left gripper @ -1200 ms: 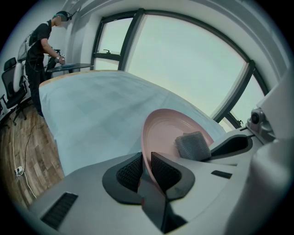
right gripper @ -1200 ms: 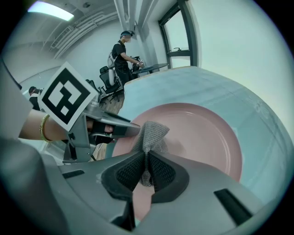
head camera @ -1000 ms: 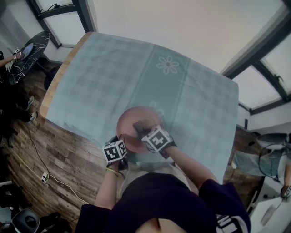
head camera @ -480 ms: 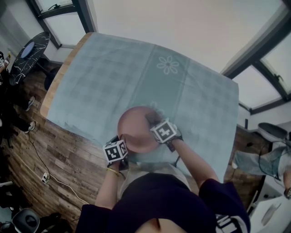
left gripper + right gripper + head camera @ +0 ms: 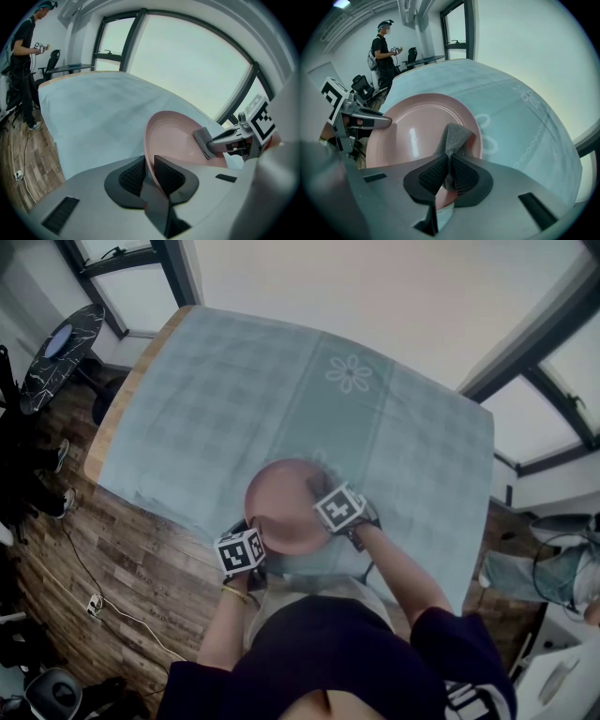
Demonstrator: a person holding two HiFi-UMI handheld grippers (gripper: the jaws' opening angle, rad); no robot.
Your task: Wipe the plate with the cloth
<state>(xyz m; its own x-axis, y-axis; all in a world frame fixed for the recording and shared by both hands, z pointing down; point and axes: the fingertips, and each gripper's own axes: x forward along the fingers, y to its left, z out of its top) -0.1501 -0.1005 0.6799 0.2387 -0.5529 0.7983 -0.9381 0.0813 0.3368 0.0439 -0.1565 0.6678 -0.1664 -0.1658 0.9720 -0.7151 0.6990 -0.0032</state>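
Cloth (image 5: 453,135) now at pink plate (image 5: 410,136) rim

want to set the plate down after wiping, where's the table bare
Tablecloth is bare beyond the plate, past the flower print and out to both sides. Crowded only at the near edge: left claw and right claw meet at the plate.
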